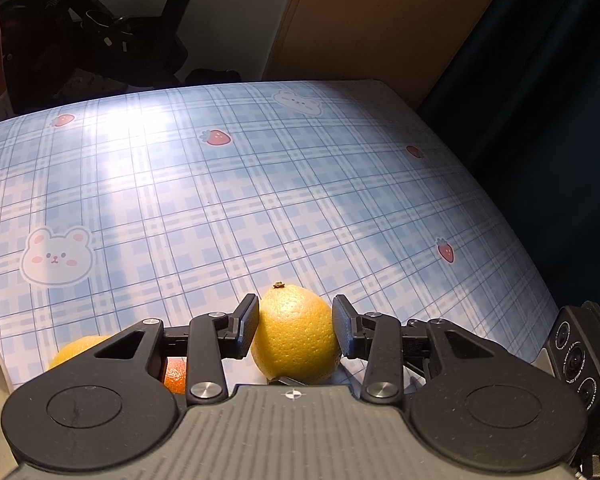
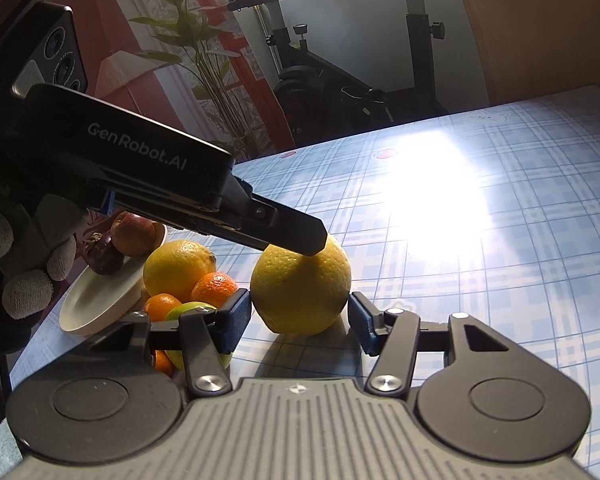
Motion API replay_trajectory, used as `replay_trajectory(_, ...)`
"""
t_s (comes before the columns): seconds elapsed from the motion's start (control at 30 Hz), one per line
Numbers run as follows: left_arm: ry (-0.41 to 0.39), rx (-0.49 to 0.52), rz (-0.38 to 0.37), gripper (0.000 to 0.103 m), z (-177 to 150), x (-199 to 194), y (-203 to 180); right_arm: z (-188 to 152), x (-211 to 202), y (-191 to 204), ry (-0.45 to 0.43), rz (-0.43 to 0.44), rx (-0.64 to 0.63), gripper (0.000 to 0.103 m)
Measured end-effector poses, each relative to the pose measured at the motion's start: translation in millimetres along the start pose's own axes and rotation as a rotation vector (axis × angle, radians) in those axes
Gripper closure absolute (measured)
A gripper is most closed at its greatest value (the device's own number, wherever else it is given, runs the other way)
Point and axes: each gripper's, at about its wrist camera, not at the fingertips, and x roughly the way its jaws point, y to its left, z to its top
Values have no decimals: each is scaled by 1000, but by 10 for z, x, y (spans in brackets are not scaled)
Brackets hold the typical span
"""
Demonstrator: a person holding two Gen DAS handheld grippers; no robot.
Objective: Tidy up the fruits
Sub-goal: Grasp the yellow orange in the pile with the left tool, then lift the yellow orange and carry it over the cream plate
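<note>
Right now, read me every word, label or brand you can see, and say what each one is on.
"GenRobot.AI": white lettering on the left gripper's black body.
"AS": cut-off letters on its camera module.
Tiny print around the lenses of the right gripper's camera module: too small to read.

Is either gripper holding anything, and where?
Left gripper pinches the lemon across its middle, on the table. Right gripper flanks it; contact unclear.

We see a large yellow citrus fruit (image 1: 296,336) upright on the checked cloth, stem end up; more fruits (image 2: 188,280) cluster nearby.
</note>
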Motion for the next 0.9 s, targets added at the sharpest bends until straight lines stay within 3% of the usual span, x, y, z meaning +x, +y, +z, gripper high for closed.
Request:
replay_trajectory(0.47,-56,26,-30,61,34,-151,-65,110,-133,44,-35,-45,-34,47)
replay_trajectory(0.9,-174,-3,33,61,-56,-877,158,394,-64,676,-35,23,-163,47)
